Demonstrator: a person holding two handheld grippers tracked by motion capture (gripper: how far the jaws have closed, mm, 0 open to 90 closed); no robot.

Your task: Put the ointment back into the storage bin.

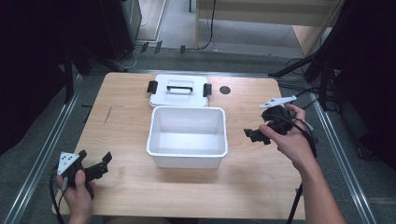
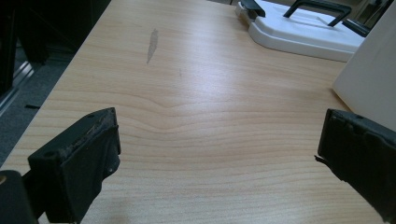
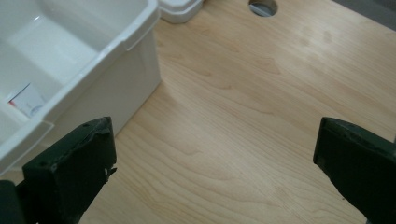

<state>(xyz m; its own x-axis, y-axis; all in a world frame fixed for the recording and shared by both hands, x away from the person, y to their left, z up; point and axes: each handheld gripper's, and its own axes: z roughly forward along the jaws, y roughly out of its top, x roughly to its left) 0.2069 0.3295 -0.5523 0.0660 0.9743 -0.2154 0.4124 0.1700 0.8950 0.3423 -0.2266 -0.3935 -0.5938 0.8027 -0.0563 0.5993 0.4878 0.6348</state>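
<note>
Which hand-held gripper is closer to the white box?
The right hand-held gripper, just beside the white box; the left hand-held gripper sits farther off near the table's front-left corner.

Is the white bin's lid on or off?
Off. The lid lies flat on the table behind the open white bin.

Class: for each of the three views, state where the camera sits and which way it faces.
High view: above the person's side, facing forward and down on the table; both forearms and hands.
Left gripper view: rides the left gripper, facing the white lid; open jaws.
Right gripper view: rides the right gripper, beside the white bin; open jaws.
All share the bin.
</note>
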